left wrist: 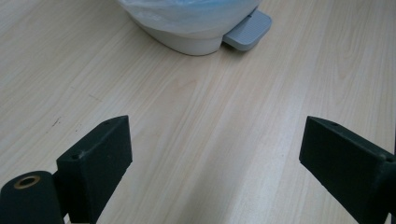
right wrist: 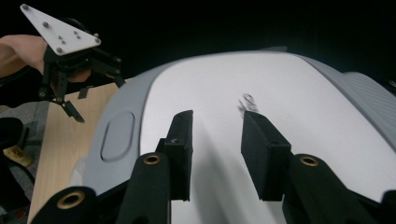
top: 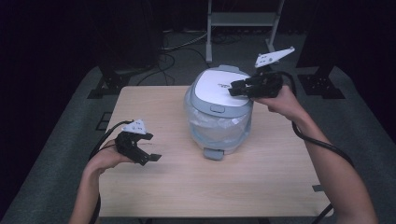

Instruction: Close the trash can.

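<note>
The left gripper [top: 150, 150] is held low at the person's left side, tilted downward, with its jaws spread wide apart and nothing between them. The left forearm comes in from the bottom edge, and the left hand [top: 106, 158] is wrapped around the gripper's body. The right arm reaches further forward, and the right hand [top: 281, 100] holds the right gripper [top: 234, 88] higher, pointing to the left. Its jaws stand partly apart, with a narrow gap between them, and they hold nothing.
</note>
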A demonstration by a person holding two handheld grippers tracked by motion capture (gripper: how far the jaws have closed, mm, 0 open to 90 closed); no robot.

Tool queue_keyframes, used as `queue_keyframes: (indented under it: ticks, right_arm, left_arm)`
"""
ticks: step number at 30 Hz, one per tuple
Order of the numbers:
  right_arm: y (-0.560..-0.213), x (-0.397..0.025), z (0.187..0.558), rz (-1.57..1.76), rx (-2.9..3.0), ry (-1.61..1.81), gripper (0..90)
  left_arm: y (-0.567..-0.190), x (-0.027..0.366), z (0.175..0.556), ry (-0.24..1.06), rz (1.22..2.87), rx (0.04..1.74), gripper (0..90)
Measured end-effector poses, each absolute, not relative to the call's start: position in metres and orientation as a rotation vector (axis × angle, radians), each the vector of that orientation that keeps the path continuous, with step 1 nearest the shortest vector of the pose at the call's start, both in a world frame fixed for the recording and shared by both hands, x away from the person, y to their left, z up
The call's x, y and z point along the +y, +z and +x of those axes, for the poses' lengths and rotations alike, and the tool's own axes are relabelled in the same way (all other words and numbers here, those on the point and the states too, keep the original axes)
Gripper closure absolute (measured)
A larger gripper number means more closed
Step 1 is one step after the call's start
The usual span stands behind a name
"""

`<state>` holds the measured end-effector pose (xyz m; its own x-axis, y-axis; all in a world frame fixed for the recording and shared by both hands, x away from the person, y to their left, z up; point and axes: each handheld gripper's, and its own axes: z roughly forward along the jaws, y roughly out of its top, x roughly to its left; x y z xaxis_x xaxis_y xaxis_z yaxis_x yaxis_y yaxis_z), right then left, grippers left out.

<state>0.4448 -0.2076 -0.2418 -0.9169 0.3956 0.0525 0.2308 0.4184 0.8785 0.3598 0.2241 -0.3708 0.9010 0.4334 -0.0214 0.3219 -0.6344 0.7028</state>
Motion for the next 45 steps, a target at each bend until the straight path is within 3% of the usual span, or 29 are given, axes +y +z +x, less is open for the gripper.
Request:
queue_keyframes:
  ticks: [21,36,45]
  right_arm:
    - [-0.262,-0.282,0.429,0.766,2.426,1.448,49.9]
    - [-0.295,-0.304,0.423,0.889,2.420,1.436,34.3]
    - [-0.318,-0.308,0.418,0.918,2.450,1.423,30.2]
  left_arm:
    - [-0.367,0.230,0.358,0.222,2.275,0.549,8.4]
    - [-0.378,0.230,0.358,0.203,2.265,0.569,8.4]
    - [-0.386,0.227,0.356,0.196,2.254,0.583,6.1]
